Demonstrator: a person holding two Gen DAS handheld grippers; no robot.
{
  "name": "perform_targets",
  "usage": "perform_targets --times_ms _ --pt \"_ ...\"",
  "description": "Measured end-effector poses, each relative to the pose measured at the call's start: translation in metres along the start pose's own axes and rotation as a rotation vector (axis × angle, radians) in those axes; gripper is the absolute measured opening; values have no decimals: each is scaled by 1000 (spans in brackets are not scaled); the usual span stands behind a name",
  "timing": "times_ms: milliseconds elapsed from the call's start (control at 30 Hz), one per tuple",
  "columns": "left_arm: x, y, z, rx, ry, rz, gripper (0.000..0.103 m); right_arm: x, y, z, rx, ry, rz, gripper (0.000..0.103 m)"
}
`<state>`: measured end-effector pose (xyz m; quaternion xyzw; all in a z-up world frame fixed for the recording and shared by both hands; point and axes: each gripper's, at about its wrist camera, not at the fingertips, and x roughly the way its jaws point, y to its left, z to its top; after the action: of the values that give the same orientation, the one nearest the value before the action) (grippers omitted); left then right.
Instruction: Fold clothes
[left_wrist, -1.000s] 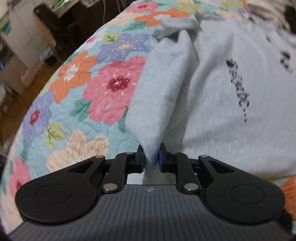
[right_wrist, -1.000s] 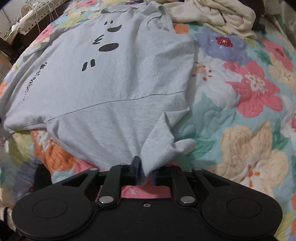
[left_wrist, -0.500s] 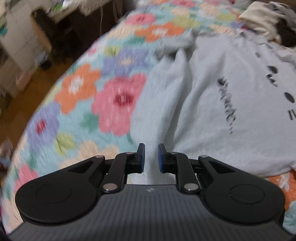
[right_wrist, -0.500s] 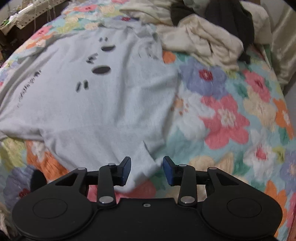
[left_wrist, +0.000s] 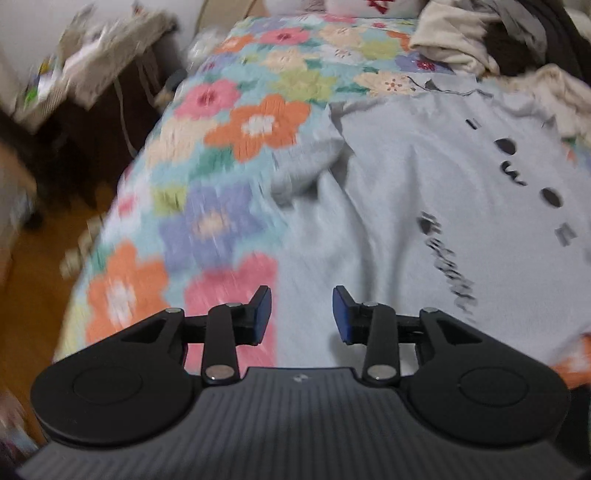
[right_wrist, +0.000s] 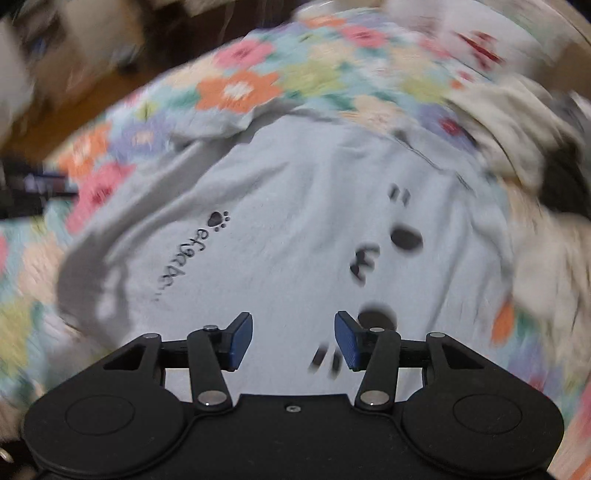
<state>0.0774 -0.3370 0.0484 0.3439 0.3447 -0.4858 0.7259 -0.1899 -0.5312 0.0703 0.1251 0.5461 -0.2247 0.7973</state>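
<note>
- The left gripper (left_wrist: 302, 314) hangs nearest the camera in the left wrist view, its jaws spread wide with nothing between them; the blue pads (left_wrist: 263, 310) are bare.
- Directly under and beyond those jaws lies the grey shirt (left_wrist: 424, 221), spread front-up on the floral quilt (left_wrist: 221, 155); the gripper sits over the shirt's lower left part, where grey cloth meets a pink flower.
- The right gripper (right_wrist: 293, 339) is likewise open and empty, its jaws apart above the shirt (right_wrist: 295, 229) near the dark printed face marks (right_wrist: 402, 236).
- In the right wrist view a line of black script with a paw print (right_wrist: 219, 219) runs across the shirt's chest, left of the face marks.
- One sleeve (left_wrist: 306, 173) is bunched and partly tucked at the shirt's left side, resting on the quilt (right_wrist: 236, 88).
- Further back, the collar (left_wrist: 458, 90) points toward a heap of other clothes (left_wrist: 480, 48), cream and dark pieces piled together at the far end of the bed and touching the shirt's far right edge.
- Left of the bed, a dark piece of furniture (left_wrist: 92, 122) stands on a wooden floor (left_wrist: 33, 280), with blurred light items on top (left_wrist: 92, 62); what they are I cannot tell.
- No basket, box or other container is identifiable; both views are motion-blurred.
</note>
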Motion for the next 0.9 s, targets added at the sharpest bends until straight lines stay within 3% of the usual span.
perform_targets --times_ms 67,167,300,367,433,533,600,667,700,800,900 --pt "16 7 15 60 -40 -2 47 17 -5 25 -73 -6 -78 54" --pt "46 23 33 102 -77 -29 51 39 -36 39 -56 -58 -94 54" --pt "93 30 58 163 -66 -62 52 67 -80 35 7 -98 -104 54" --pt "113 30 69 178 -67 -87 57 80 -104 33 29 -91 -134 54" --pt "133 29 79 187 -73 -113 69 91 -127 34 58 -87 -150 54" --pt "159 26 90 189 -74 -153 76 106 -150 38 85 -92 -168 56" --pt "173 21 94 206 -79 -149 75 116 -164 43 87 -91 -188 58" --pt "175 22 95 199 -102 -130 46 126 -175 48 84 -84 -219 58" --pt "176 22 96 196 -113 -121 11 131 -182 51 96 -85 -223 58" --pt "179 23 98 184 -151 -92 8 147 -195 61 143 -91 -194 58" --pt "168 37 110 115 -223 10 7 161 -190 74 130 -107 -175 58"
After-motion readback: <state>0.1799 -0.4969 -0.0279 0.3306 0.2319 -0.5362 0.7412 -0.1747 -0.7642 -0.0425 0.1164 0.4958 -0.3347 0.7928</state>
